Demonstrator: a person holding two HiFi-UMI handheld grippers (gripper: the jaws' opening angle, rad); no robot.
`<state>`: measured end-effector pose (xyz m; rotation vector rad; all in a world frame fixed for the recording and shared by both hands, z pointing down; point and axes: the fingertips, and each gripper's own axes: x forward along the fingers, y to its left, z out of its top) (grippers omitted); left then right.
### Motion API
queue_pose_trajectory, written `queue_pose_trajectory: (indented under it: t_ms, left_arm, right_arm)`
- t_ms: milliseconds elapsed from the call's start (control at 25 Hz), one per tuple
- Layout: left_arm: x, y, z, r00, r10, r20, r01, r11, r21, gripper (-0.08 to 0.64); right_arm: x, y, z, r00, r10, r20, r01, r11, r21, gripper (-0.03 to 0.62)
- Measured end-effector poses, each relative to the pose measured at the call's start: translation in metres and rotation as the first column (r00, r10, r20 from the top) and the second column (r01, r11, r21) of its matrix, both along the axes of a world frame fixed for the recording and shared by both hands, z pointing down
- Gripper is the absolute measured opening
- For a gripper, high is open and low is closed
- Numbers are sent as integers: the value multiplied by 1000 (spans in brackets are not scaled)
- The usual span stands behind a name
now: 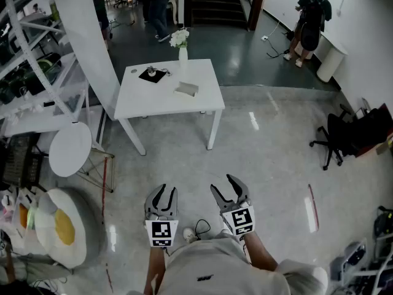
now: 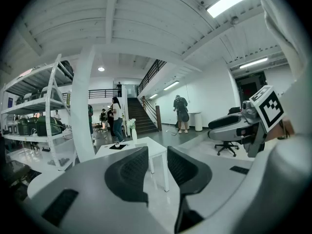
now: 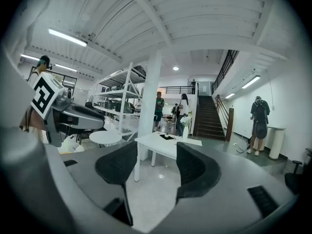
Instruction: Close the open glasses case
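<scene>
Since nothing lies within reach, the step in hand looks like the approach, and doing it well begins with the route. At far left stands a white metal shelving rack (image 1: 37,72), with a round white side table (image 1: 70,148) in front of it; the walk should stay to the right of both.

The left hand-held gripper (image 1: 164,192) is held low by the person's body. Its jaws stand a little apart, with only floor between them. I would leave them that way, since a case is better pushed shut than pinched.

Well ahead is the white rectangular desk (image 1: 153,100). Near its far left corner lies what I take for the open glasses case (image 1: 152,74), a small dark flat thing with a paler object on it. It is too small here to be sure of, or to show the hinge side. Just right of it stands a slim white vase of white flowers (image 1: 182,54), and nearer the front edge lies a pale grey flat oblong (image 1: 186,89), which could be the case instead. Settle that on arrival.

One jaw pair should steady the base while the other presses the lid down, well clear of the vase.

The right hand-held gripper (image 1: 225,186) is wider open and also empty. A black office chair (image 1: 334,143) sits far right, off the path.
</scene>
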<state>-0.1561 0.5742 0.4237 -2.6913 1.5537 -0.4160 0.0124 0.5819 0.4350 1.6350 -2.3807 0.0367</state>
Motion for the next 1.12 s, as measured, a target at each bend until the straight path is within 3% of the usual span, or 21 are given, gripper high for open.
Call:
queue_pose_trajectory:
  t_ms: [480,800,1120]
  left_arm:
    - [-21,0,-4,998,58,-15,-58,998,33,132]
    - [-18,-31,-2,998,62,-18,-61,997,46,132]
    - [2,-90,7,998,65,4,-65,997,28,140]
  right_arm:
    - [-34,12,-6,999,40,14,-40,999,2,253]
    - [-45,-18,-10,1000,2,21,-2,1000,25,245]
    - [-28,-80,2,1000,-9,22,9,1000,-10,245]
